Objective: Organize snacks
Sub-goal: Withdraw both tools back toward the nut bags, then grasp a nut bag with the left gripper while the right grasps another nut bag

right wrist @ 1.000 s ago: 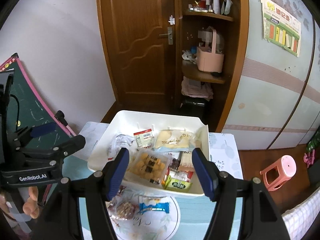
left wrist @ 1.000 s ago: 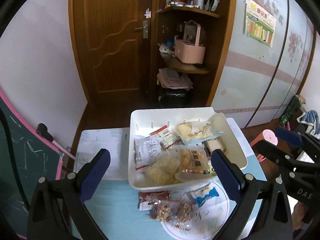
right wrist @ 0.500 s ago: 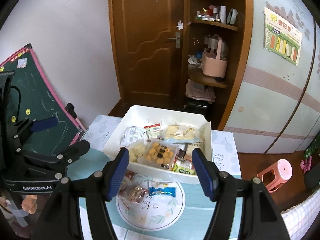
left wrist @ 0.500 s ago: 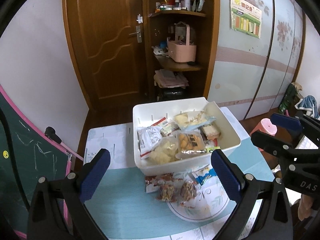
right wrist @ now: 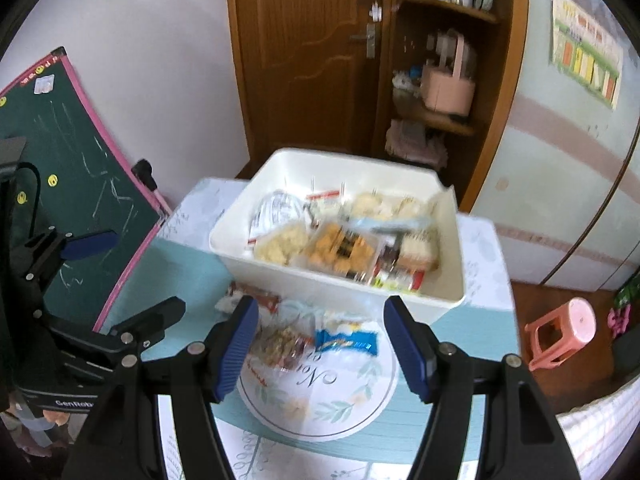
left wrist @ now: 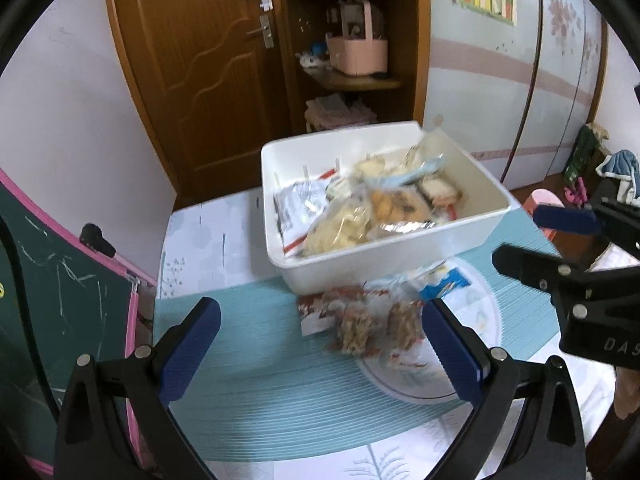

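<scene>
snacks fill the white bin point(right wrist: 352, 288) at the far side of the tabletop point(left wrist: 256, 376); three loose packets point(right wrist: 282, 342) lie near, on the round mat. both claws, left claw point(left wrist: 320, 354) and right claw point(right wrist: 320, 346), are wide open and empty. next, i think: grab a loose packet.

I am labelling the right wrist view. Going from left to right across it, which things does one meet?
Chalkboard → left gripper → white bin → pink stool
</scene>
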Demonstrator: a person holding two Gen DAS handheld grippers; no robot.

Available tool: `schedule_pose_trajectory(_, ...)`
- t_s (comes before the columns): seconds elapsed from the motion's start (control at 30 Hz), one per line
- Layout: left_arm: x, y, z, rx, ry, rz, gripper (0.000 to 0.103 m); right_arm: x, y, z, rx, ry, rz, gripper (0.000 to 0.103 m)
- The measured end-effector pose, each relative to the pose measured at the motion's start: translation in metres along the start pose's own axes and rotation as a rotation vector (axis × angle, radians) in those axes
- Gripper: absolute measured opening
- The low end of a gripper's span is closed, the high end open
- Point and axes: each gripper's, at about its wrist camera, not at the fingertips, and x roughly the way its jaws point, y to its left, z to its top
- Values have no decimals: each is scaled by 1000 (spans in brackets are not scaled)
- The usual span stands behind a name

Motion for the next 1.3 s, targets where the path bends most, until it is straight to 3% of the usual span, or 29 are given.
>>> schedule_pose_trajectory(0.37, 63, 27, -34, -16, 109, 47, 100, 101, 9, -51, 151, 199, 90, 66)
schedule_pose_trajectory(0.67, 87, 37, -44, -56, 160, 23, 100, 148, 13, -60, 249, 247, 96, 66)
schedule_pose_trajectory(0.8, 93, 33, -44, -51, 167, 7, 100, 148, 20, -65, 172, 208, 73, 60)
schedule_pose_trajectory(0.83, 95, 31, -43, -50, 170, 2, 100, 148, 22, -67, 147, 203, 55, 55)
schedule_pose_trajectory(0.9, 98, 26, -42, -48, 173, -11, 100, 146, 23, -71, 78, 197, 7, 34)
schedule_pose_trajectory(1.3, 138, -12, -36, -61, 234, -65, 98, 125, -20, -97, 194, 191, 110, 34)
